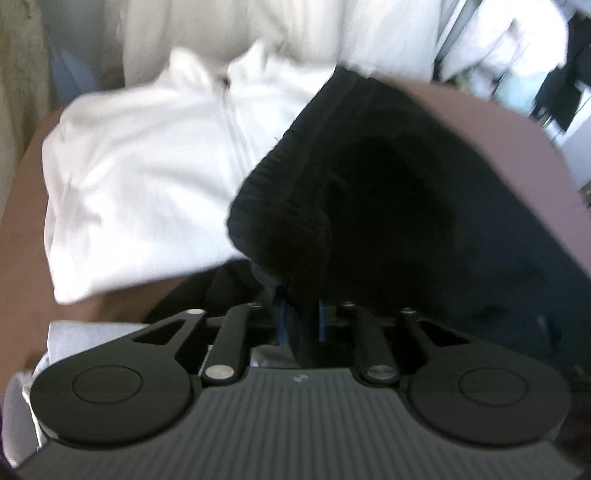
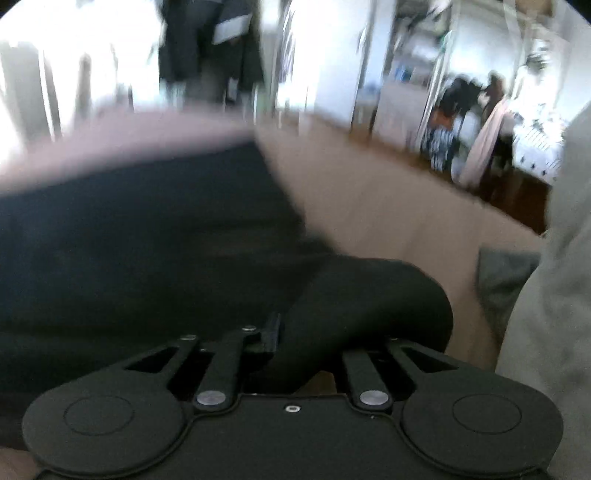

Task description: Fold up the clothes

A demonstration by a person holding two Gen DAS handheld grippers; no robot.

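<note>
A black garment (image 1: 388, 192) with a ribbed hem lies across the brown table (image 1: 524, 155). My left gripper (image 1: 301, 314) is shut on a fold of it, the ribbed edge bunched up over the fingers. In the right wrist view the same black garment (image 2: 147, 240) spreads to the left, and my right gripper (image 2: 295, 332) is shut on a rolled edge of it; the fingertips are hidden by cloth. A folded white zip top (image 1: 147, 177) lies on the table to the left of the black garment.
A grey cloth (image 2: 506, 280) lies at the right of the table, beside a person's grey sleeve (image 2: 546, 332). White bedding or curtain (image 1: 258, 29) hangs behind the table. Clothes racks (image 2: 480, 122) stand across the room. White cloth (image 1: 62, 339) sits by the table's near left edge.
</note>
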